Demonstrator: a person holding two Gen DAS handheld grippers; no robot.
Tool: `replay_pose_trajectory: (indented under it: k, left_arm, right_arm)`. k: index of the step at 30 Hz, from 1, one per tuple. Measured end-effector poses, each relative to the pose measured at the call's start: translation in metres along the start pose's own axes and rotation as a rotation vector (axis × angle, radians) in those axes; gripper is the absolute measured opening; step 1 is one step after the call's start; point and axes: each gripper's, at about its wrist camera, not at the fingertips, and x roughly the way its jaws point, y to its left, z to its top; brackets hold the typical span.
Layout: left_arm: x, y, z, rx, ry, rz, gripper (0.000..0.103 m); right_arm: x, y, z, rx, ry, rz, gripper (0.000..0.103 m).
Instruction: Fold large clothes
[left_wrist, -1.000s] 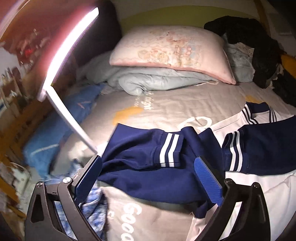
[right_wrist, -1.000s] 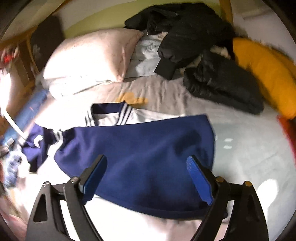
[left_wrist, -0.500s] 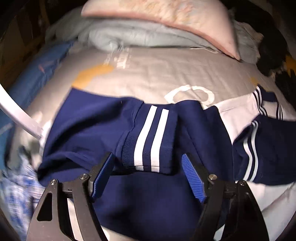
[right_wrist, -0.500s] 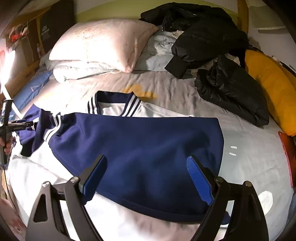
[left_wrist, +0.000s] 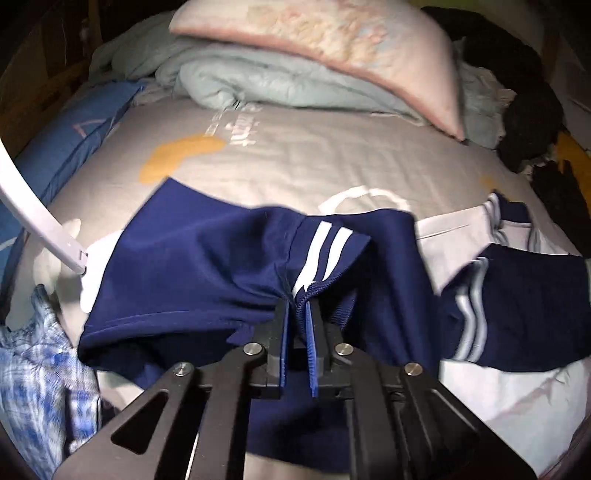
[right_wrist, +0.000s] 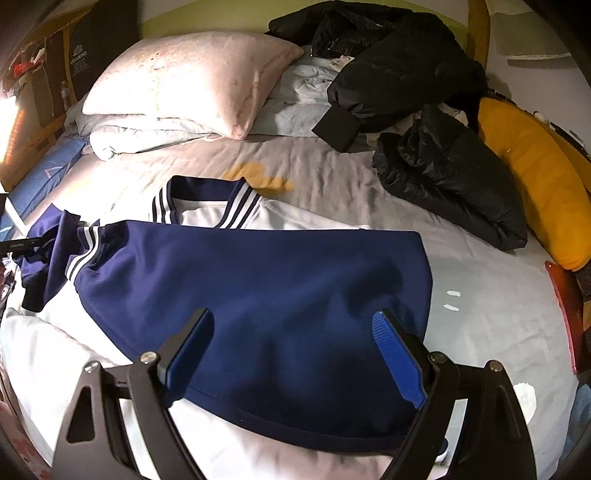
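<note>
Navy-and-white jacket (right_wrist: 258, 295) spread flat on bed (right_wrist: 480, 295), below the pink pillow (right_wrist: 184, 77). Left gripper (left_wrist: 297, 310): jaws clamped shut on striped sleeve cuff (left_wrist: 325, 254). Right gripper (right_wrist: 291, 354): jaws wide apart, empty, over jacket's near hem.

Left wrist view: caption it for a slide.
Left gripper pinches the navy sleeve's striped cuff on the bed sheet.

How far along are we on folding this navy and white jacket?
Early. Done: the jacket lies spread on the bed, one navy sleeve already folded across its white body. In hand: the left gripper is shut on the other sleeve's striped cuff. The right gripper hovers open over the folded sleeve, holding nothing. Left: fold this sleeve in, then fold the body.
</note>
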Motion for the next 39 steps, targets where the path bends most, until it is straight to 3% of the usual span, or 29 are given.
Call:
replay_pose_trajectory:
  k: [4,7,10,14,17,23,25,28,32,33,34,35,36,39]
  left_arm:
    - [-0.052,-0.025,0.002,-0.002,-0.1,-0.184,0.003]
    - [-0.091,-0.058,-0.003,0.059,-0.185,-0.258,0.003]
    - [-0.108,-0.097,-0.011,0.131,-0.203,-0.29,0.003]
    - [-0.109,-0.132,-0.02,0.139,-0.184,-0.389,0.003]
    - [-0.104,-0.164,-0.031,0.174,-0.169,-0.413,0.003]
    - [-0.093,-0.219,-0.07,0.26,-0.023,-0.522,0.0]
    - [-0.104,-0.243,-0.088,0.344,-0.02,-0.501,0.0]
    - [-0.128,-0.268,-0.11,0.469,-0.113,-0.385,0.0]
    - [-0.131,-0.256,-0.107,0.422,-0.126,-0.363,0.004]
    - [-0.127,-0.25,-0.105,0.413,-0.121,-0.351,0.008]
    - [-0.12,-0.245,-0.103,0.41,-0.109,-0.326,0.024]
    - [-0.112,-0.24,-0.101,0.413,-0.094,-0.293,0.049]
    - [-0.104,-0.234,-0.099,0.411,-0.091,-0.257,0.057]
    - [-0.079,-0.223,-0.102,0.42,-0.07,-0.165,0.059]
  right_arm:
    - [-0.005,0.0,0.0,0.011,-0.01,0.002,0.086]
    - [-0.011,0.002,0.001,0.02,-0.022,0.009,0.086]
    - [-0.016,0.004,0.001,0.026,-0.032,0.022,0.086]
    - [-0.024,0.008,0.001,0.024,-0.044,0.036,0.086]
    - [-0.028,0.009,0.001,0.037,-0.043,0.067,0.086]
    - [-0.023,0.01,0.0,0.078,-0.002,0.155,0.086]
    - [-0.02,0.013,-0.001,0.071,0.004,0.147,0.086]
    - [-0.016,0.018,-0.003,0.062,0.012,0.148,0.086]
    - [-0.014,0.033,-0.008,0.047,0.023,0.208,0.086]
    - [-0.013,0.037,-0.007,0.038,0.027,0.218,0.086]
    - [-0.013,0.043,-0.008,0.025,0.029,0.225,0.086]
    - [-0.013,0.051,-0.007,0.01,0.026,0.226,0.086]
    - [-0.014,0.056,-0.008,0.003,0.025,0.23,0.086]
    - [-0.014,0.069,-0.007,-0.01,0.028,0.254,0.086]
